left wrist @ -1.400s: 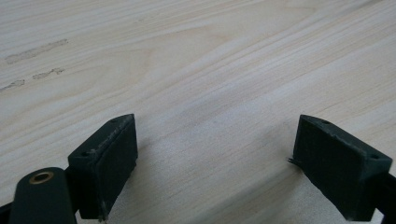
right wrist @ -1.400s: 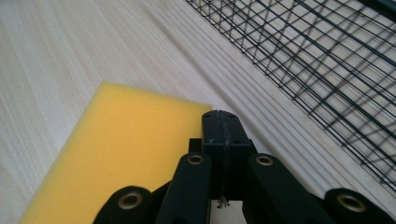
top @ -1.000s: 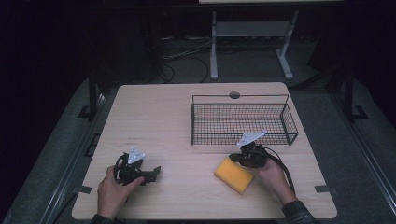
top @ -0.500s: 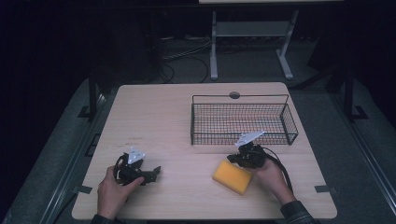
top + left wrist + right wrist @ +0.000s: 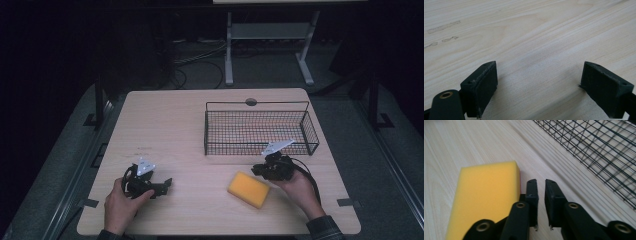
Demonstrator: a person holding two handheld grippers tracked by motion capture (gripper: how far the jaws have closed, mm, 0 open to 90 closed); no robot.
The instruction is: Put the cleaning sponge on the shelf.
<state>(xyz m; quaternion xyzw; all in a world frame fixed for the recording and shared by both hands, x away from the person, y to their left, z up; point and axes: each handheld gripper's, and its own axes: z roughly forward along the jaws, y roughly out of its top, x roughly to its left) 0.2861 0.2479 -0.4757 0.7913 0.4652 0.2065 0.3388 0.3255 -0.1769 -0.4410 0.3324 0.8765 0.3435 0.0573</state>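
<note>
A yellow sponge (image 5: 248, 189) lies flat on the wooden table (image 5: 175, 125), at the front right. My right gripper (image 5: 256, 171) rests just right of it, jaws pointing left along the sponge's far edge. In the right gripper view the sponge (image 5: 486, 195) sits left of the right gripper (image 5: 541, 181). Its jaws have just been opening and stand a narrow gap apart with nothing between them. My left gripper (image 5: 167, 184) lies at the front left, held by a hand. The left gripper (image 5: 539, 75) is open wide over bare wood.
A black wire basket (image 5: 260, 103) stands at the back right of the table, just behind the right gripper; its mesh wall (image 5: 599, 150) runs close along the right gripper's right side. A cable trails from the right gripper toward the table's right edge.
</note>
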